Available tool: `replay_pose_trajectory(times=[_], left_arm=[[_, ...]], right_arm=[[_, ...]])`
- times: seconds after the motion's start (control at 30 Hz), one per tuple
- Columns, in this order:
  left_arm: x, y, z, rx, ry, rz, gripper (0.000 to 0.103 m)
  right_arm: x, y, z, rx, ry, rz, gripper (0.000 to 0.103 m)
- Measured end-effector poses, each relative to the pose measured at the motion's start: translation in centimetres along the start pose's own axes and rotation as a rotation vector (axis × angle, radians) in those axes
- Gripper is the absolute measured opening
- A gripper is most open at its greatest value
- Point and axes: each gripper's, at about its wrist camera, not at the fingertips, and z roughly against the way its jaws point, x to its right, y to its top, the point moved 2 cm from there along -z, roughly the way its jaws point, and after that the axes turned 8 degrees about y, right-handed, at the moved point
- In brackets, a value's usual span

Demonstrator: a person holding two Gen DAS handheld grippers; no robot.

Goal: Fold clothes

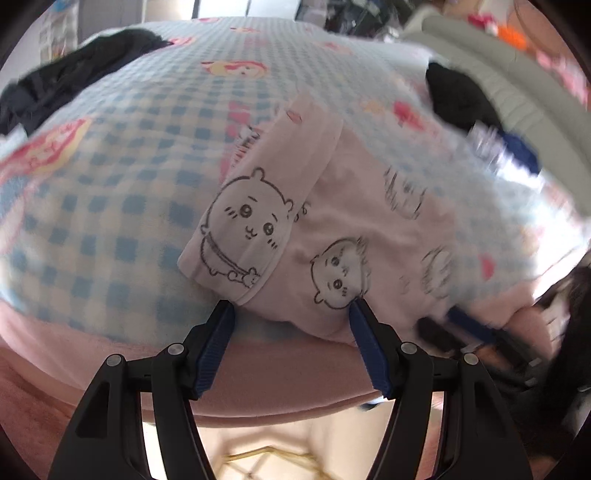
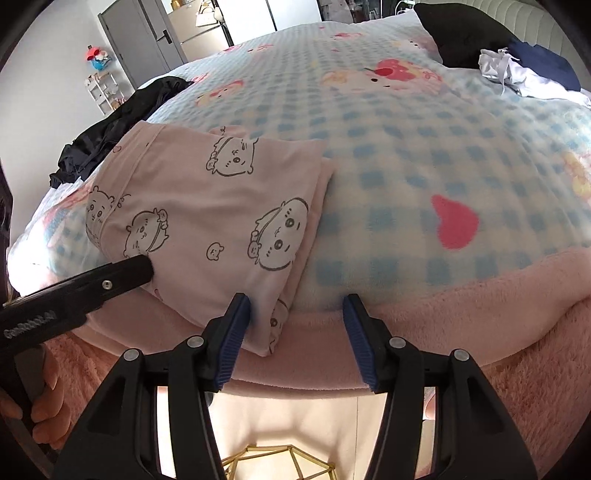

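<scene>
The folded pink pyjama garment (image 2: 207, 221), printed with small cartoon animals, lies on the blue-and-white checked blanket (image 2: 424, 155) near the bed's front edge, just above the blanket's pink fleecy border (image 2: 461, 306).

In the right wrist view the right tool (image 2: 297, 308) stands with its jaws apart; the garment's near corner lies between them, just beside the left pad, and nothing is pinched. The left tool (image 1: 291, 310) is likewise open, its blue pads either side of the garment's near edge; whether the pads touch the cloth is hard to tell.

The left wrist view is smeared toward its right side, so the prints there and the other tool at the lower right are only streaks. In the right wrist view the left tool enters from the left edge, its tip over the garment; part of a hand (image 2: 44, 413) shows below it, mostly cut off.

A black garment (image 2: 110, 129) lies at the bed's far left, a dark cushion (image 2: 461, 33) and crumpled white and navy clothes (image 2: 517, 70) at the far right, partly cropped.
</scene>
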Motion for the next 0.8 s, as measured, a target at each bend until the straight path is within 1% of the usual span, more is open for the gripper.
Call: replay_pose_trajectory(times=[0.07, 0.13, 0.23, 0.27, 0.3, 0.4, 0.47, 0.57, 0.63, 0.7, 0.8], left_arm=[[0.3, -0.5, -0.6, -0.053, 0.085, -0.075, 0.068], [-0.3, -1.1, -0.1, -0.063, 0.081, -0.079, 0.068], [-1.7, -0.4, 1.5, -0.008, -0.074, 0.039, 0.068], [-2.0, 0.0, 1.9, 0.019, -0.104, 0.072, 0.068], [-2.2, 0.5, 1.9, 0.042, -0.105, 0.096, 0.068], [-2.9, 1.4, 0.3, 0.023, -0.020, 0.126, 0.069], [-3.7, 1.2, -0.4, -0.012, 0.030, 0.124, 0.069], [-5.0, 0.8, 0.6, -0.031, -0.015, 0.132, 0.069], [-5.5, 1.0, 2.3, 0.006, -0.024, 0.120, 0.069], [-6.0, 1.5, 4.0, 0.056, -0.040, 0.114, 0.069], [-6.3, 3.5, 4.2, 0.084, -0.140, 0.095, 0.069]], right_arm=[[0.2, 0.1, -0.1, 0.000, -0.003, -0.003, 0.054], [0.4, 0.2, -0.1, 0.000, -0.005, -0.009, 0.054], [0.5, 0.5, -0.2, 0.012, 0.006, -0.030, 0.054], [0.5, 0.6, -0.2, 0.014, 0.006, -0.029, 0.054], [0.4, 0.6, -0.2, 0.015, 0.003, -0.025, 0.054], [0.4, 0.7, -0.3, 0.014, 0.000, -0.017, 0.054], [0.5, 0.7, -0.3, 0.012, -0.001, -0.013, 0.054], [0.8, 0.6, -0.2, 0.011, -0.010, -0.016, 0.054], [1.1, 0.6, 0.0, 0.014, -0.004, -0.030, 0.054], [1.4, 0.8, 0.5, 0.035, 0.023, -0.060, 0.054], [1.7, 1.7, 1.4, 0.086, 0.119, -0.093, 0.055]])
